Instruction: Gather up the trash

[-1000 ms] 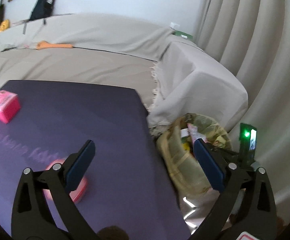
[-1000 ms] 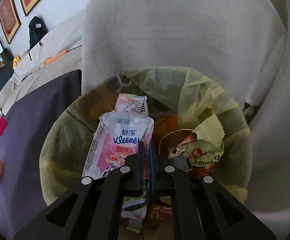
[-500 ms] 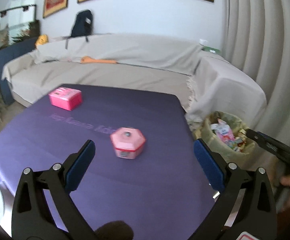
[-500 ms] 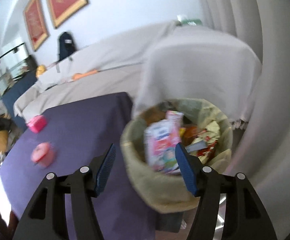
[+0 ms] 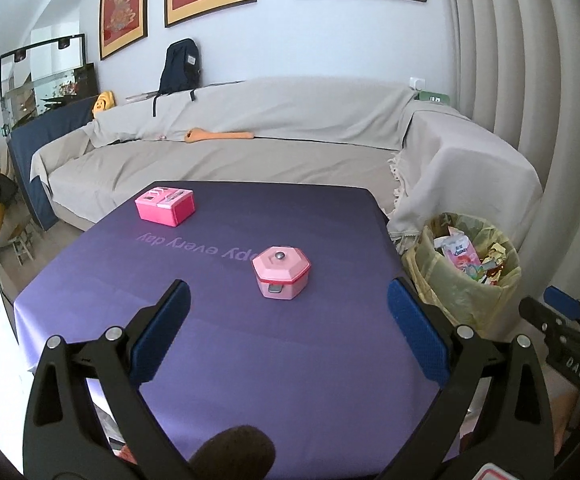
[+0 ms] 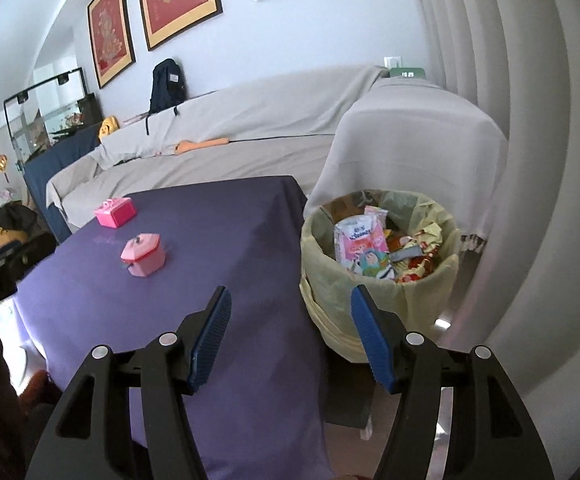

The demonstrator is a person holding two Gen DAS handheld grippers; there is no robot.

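Left wrist view: left tongs (image 5: 288, 334) gape wide and empty over the purple bench (image 5: 226, 320); the trash bin (image 5: 466, 280) stands off its right edge.
Right wrist view: right tongs (image 6: 290, 338) wide, empty, nearer the bin, collected wrappers (image 6: 370, 246) inside

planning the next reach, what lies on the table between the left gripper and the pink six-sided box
Nothing: in the left wrist view only bare purple tablecloth lies between the left gripper and the pink six-sided box.
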